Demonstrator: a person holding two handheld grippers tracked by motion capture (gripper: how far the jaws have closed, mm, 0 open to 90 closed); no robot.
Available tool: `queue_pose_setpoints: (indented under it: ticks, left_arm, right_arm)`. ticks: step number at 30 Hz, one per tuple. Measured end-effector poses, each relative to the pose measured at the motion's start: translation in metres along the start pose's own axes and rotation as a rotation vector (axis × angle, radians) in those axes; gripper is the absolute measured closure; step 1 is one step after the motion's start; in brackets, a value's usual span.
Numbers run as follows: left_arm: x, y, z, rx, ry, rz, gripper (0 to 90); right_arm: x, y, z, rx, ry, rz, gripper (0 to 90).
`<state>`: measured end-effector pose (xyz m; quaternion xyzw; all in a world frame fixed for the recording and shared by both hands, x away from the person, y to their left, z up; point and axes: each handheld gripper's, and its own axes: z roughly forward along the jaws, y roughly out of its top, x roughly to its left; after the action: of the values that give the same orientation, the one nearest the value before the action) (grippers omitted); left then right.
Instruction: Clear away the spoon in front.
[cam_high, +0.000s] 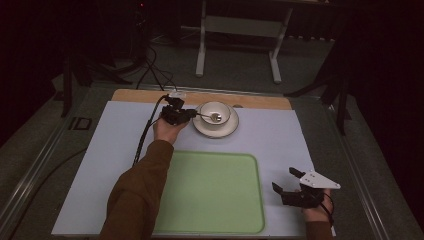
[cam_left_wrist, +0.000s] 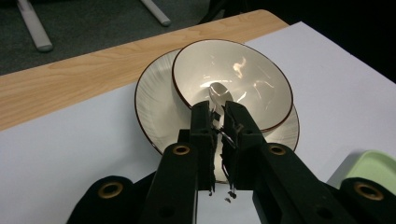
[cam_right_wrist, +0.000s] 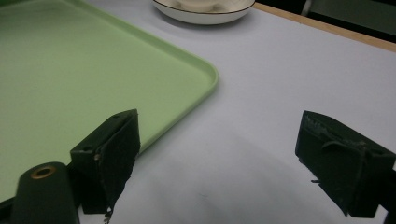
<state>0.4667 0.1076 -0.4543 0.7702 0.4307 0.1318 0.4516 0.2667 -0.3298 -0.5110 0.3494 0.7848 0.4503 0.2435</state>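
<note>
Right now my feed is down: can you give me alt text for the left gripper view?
The left gripper, jaws closed on a metal spoon, reaches into a white brown-rimmed ceramic bowl on a matching white saucer. Both sit on a white mat over a wooden table.

a wooden counter (cam_high: 260, 101) is carrying a pale sheet (cam_high: 115, 150) covering most of its top. lying on the sheet are a green tray (cam_high: 215, 192) near the front edge and a white plate (cam_high: 229, 129) toward the back.

Bowl (cam_high: 215, 112) on saucer (cam_high: 215, 128), behind tray (cam_high: 212, 192)
</note>
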Motion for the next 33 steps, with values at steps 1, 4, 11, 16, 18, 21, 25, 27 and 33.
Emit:
queue_pose_setpoints:
  ticks: [1, 4, 11, 16, 18, 21, 25, 27, 33]
  left_arm:
    - [0.000, 0.000, 0.000, 0.003, 0.000, 0.004, 83.1]
    - [0.000, -0.001, -0.002, 0.001, -0.002, 0.007, 84.3]
    - [-0.004, 0.002, -0.009, -0.025, 0.013, 0.028, 88.7]
    - [-0.004, 0.002, -0.011, -0.027, 0.023, 0.039, 88.9]
    - [-0.005, 0.003, -0.012, -0.027, 0.026, 0.042, 88.9]
    - [-0.006, 0.004, -0.016, -0.039, 0.032, 0.050, 89.0]
    - [-0.006, 0.006, -0.022, -0.052, 0.037, 0.058, 89.0]
    - [-0.006, 0.007, -0.025, -0.057, 0.041, 0.062, 89.0]
    - [-0.005, 0.008, -0.031, -0.064, 0.051, 0.076, 88.9]
  right_arm:
    - [0.000, 0.000, 0.000, 0.001, 0.000, 0.000, 13.6]
    - [0.000, 0.000, 0.000, 0.002, 0.000, 0.001, 13.6]
    - [0.000, 0.000, 0.000, 0.003, 0.001, 0.000, 13.6]
    - [0.000, 0.000, 0.001, 0.004, 0.002, 0.001, 13.6]
    - [0.000, 0.000, 0.001, 0.004, 0.002, 0.001, 13.6]
    - [0.000, 0.000, 0.001, 0.005, 0.002, 0.000, 13.6]
    - [0.000, 0.000, 0.001, 0.005, 0.003, 0.001, 13.6]
    - [0.000, 0.000, 0.001, 0.005, 0.003, 0.000, 13.6]
    - [0.000, 0.000, 0.001, 0.005, 0.003, -0.001, 13.6]
